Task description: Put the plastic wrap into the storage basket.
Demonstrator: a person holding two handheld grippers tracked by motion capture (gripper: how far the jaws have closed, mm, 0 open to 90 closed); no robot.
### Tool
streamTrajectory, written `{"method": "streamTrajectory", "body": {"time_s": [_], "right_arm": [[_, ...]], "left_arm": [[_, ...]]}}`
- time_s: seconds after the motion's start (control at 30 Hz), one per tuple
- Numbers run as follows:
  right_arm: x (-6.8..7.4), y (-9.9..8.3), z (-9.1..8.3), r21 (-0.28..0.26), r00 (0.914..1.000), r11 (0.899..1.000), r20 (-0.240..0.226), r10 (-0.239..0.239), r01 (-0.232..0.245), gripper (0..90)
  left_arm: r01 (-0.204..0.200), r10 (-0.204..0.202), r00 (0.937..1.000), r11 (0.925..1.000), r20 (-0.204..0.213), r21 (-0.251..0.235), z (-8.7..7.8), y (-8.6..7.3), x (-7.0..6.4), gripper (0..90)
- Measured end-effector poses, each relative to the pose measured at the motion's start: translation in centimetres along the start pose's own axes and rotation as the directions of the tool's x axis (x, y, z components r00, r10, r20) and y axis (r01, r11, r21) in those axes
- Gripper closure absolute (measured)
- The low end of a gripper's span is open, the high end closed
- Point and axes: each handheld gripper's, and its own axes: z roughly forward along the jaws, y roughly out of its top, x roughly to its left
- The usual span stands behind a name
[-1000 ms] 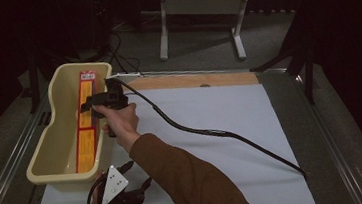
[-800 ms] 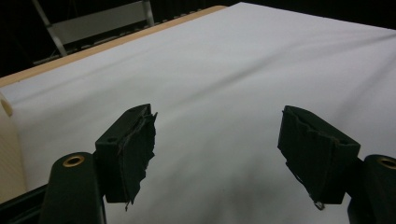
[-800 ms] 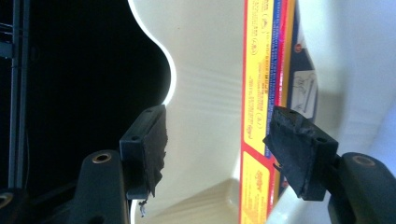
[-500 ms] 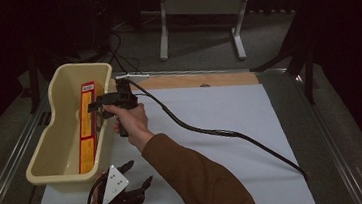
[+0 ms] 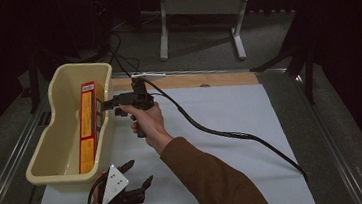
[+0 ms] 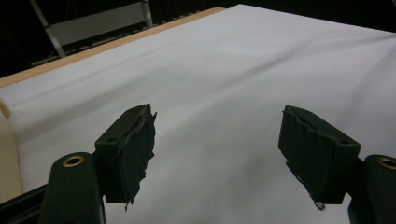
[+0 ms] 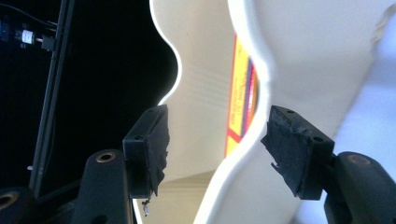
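A cream plastic tub (image 5: 62,143) stands on the left side of the desk, half on the white sheet (image 5: 231,127) that covers most of the top. Inside it a long yellow-and-red box (image 5: 87,126) leans on edge against the wall nearer the middle of the desk, running the length of the tub.

The person's right hand (image 5: 145,120) holds the right tongs (image 5: 103,108) level at the tub's inner rim, pointing left. The jaws stand apart, gripping nothing. In the right gripper view those right tongs (image 7: 215,149) straddle the tub's wavy rim (image 7: 243,140), one jaw over the inside, the other outside over the white sheet, and a strip of the yellow-and-red box (image 7: 239,107) shows between them, deeper in the tub. Whether either jaw touches the rim I cannot tell. A thick black cable (image 5: 232,134) trails from the tongs across the sheet towards the right edge of the desk.

The left tongs (image 5: 138,174) rest low at the near edge, just in front of the tub's near end, pointing right, a grey three-cornered plate (image 5: 114,183) on top. In the left gripper view the left tongs (image 6: 217,154) gape wide over bare white sheet (image 6: 224,70), nothing between them.
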Motion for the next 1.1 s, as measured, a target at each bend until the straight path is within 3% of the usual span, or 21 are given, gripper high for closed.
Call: {"method": "streamTrajectory", "body": {"time_s": [0.07,0.1,0.2,0.23,0.33,0.4,0.5,0.53,0.63,0.73,0.83,0.9,0.93,1.0,1.1], "right_arm": [[-0.1,0.0,-0.4,-0.003,1.0000,1.000,0.001,-0.004,0.004,39.2],[-0.2,0.0,-1.6,-0.025,0.9990,0.999,0.027,-0.034,0.035,39.5],[-0.3,0.1,-3.2,-0.050,0.9927,0.994,0.076,-0.093,0.097,40.2],[-0.3,0.1,-3.2,-0.050,0.9927,0.994,0.076,-0.093,0.097,40.2],[-0.6,0.1,-5.2,-0.071,0.9786,0.983,0.134,-0.157,0.167,40.1],[-0.6,0.0,-6.1,-0.074,0.9596,0.971,0.186,-0.211,0.228,40.1],[-0.6,-0.3,-7.3,-0.059,0.9195,0.948,0.270,-0.286,0.312,40.0],[-0.7,-0.4,-7.5,-0.053,0.9110,0.943,0.283,-0.300,0.327,39.9],[-0.8,-1.0,-8.7,-0.039,0.8700,0.917,0.334,-0.362,0.397,39.3],[-1.0,-1.8,-9.7,-0.030,0.8039,0.873,0.406,-0.434,0.487,37.8],[-1.7,-2.4,-10.9,-0.019,0.7629,0.849,0.449,-0.465,0.528,36.3],[-2.3,-2.8,-11.6,-0.008,0.7217,0.826,0.492,-0.487,0.563,35.4],[-2.6,-2.9,-12.0,-0.005,0.7091,0.820,0.506,-0.491,0.572,34.7],[-3.2,-3.2,-12.8,0.010,0.6731,0.803,0.539,-0.506,0.596,33.3],[-4.3,-3.7,-13.8,0.023,0.6377,0.779,0.560,-0.529,0.626,29.5]], "left_arm": [[0.000,0.000,1.0000,1.0000,0.000,0.000,0.0,0.0,0.0,26.7],[0.000,0.000,1.0000,1.0000,0.002,-0.002,0.0,0.0,0.0,26.7],[0.000,0.000,1.0000,1.0000,0.003,-0.003,0.0,0.0,0.0,26.7],[0.000,0.000,1.0000,1.0000,0.003,-0.003,0.0,0.0,0.0,26.7],[0.000,0.000,1.0000,1.0000,0.004,-0.003,0.0,0.0,0.0,26.7],[0.000,0.000,1.0000,1.0000,0.004,-0.003,0.1,0.0,0.1,26.7],[0.000,0.000,1.0000,1.0000,0.005,-0.005,0.1,0.0,0.1,26.7],[0.000,0.000,1.0000,1.0000,0.005,-0.004,0.1,0.1,0.1,26.7],[0.002,-0.002,1.0000,1.0000,0.005,-0.003,0.2,0.1,0.1,26.7],[0.002,-0.002,1.0000,1.0000,0.005,-0.004,0.2,0.1,0.1,26.6],[0.003,-0.003,1.0000,1.0000,0.005,-0.005,0.2,0.1,0.1,26.6],[0.001,-0.001,1.0000,1.0000,0.005,-0.003,0.2,0.1,0.1,26.6],[0.002,-0.002,1.0000,1.0000,0.004,-0.003,0.2,0.1,0.1,26.6],[0.003,-0.003,1.0000,1.0000,0.002,-0.002,0.2,0.1,0.1,26.4],[0.002,-0.002,1.0000,1.0000,-0.004,-0.001,0.3,0.1,0.1,25.8]]}}
